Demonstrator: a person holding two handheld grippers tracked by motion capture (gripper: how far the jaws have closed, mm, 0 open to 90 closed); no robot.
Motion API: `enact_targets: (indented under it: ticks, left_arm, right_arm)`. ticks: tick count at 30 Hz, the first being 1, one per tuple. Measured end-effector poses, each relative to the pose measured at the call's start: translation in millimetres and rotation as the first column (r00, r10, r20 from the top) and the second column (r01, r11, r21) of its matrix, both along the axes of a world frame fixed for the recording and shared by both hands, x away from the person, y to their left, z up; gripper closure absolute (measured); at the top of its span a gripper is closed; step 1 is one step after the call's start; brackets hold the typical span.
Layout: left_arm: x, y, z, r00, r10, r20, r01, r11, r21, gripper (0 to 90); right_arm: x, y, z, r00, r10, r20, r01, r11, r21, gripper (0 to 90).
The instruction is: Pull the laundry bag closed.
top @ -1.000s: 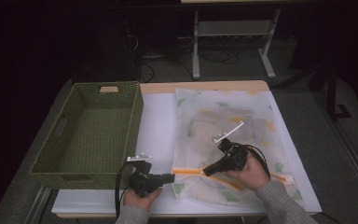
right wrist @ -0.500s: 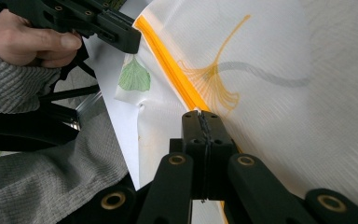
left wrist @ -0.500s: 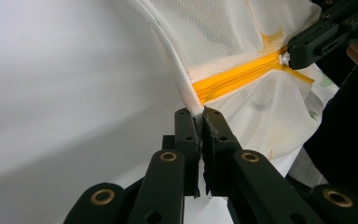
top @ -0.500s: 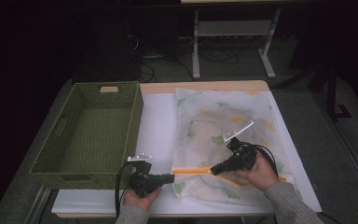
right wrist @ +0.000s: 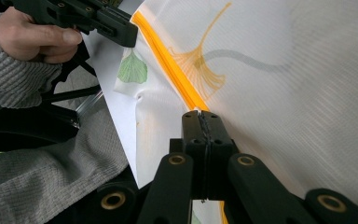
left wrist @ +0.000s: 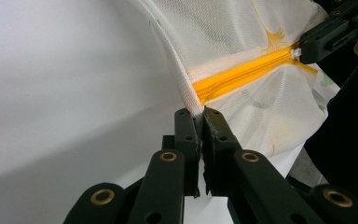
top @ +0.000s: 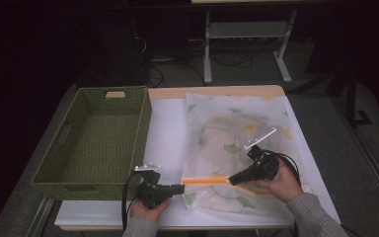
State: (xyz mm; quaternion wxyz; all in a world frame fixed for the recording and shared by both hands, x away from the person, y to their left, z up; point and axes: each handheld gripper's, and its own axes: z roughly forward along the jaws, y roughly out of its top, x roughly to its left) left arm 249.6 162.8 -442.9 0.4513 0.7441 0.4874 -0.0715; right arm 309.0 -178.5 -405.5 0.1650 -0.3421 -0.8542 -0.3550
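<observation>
Mesh bag (top: pixel 237 148) with leaf print, no writing, lies on the tabletop (top: pixel 168 128). Left gripper (top: pixel 180 188) clamps its 9 o'clock edge; right gripper (top: pixel 232 180) pinches the zipper (top: pixel 205 181) pull.

White table (top: pixel 168 128) — green basket (top: pixel 96 138), mesh bag (top: pixel 237 143)

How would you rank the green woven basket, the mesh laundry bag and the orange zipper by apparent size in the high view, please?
1. green woven basket and mesh laundry bag: they look about alike, too close to rank.
2. orange zipper: a thin strip, clearly smallest.
</observation>
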Motion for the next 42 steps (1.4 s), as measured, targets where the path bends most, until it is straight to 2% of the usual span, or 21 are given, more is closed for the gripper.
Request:
enact_targets:
  ticks: [28, 42]
  left_arm:
    - [0.9, -2.0, 1.0, 1.0000, -0.006, 0.004, 0.006, 0.9996, 0.028, 85.5]
    - [0.7, -2.3, 2.1, 0.9999, -0.009, 0.011, 0.009, 0.9990, 0.044, 85.5]
  right_arm:
    - [-3.8, -40.7, 10.5, 0.9985, -0.055, 0.008, 0.055, 0.998, -0.007, 89.6]
    - [-8.3, -64.3, 8.8, 0.9956, -0.094, 0.005, 0.094, 0.996, -0.010, 89.6]
